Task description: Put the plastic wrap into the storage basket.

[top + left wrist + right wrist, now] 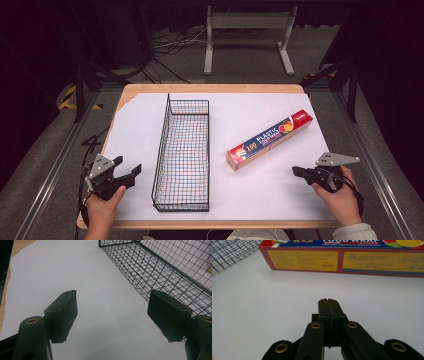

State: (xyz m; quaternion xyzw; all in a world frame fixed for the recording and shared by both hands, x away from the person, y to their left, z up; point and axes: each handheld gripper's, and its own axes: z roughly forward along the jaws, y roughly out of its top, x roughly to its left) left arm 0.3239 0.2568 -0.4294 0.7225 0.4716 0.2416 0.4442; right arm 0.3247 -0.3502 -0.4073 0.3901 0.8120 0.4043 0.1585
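A long box of plastic food wrap (270, 139) lies slantwise on the white sheet, right of the middle; its yellow-and-red side (342, 261) fills the top of the right gripper view. A black wire basket (183, 155) stands lengthwise left of it, nothing inside. My left gripper (128, 169) rests at the near left, just left of the basket, jaws wide apart with bare sheet between them (112, 312). My right gripper (296, 171) sits at the near right, a short way from the box, jaws pressed together on nothing (329, 301).
The white sheet (240, 115) covers a wooden table (210, 88) whose edge shows at the back. Basket mesh (160, 270) rises close to the right of my left gripper. A white metal stand (247, 35) and cables lie on the floor beyond the table.
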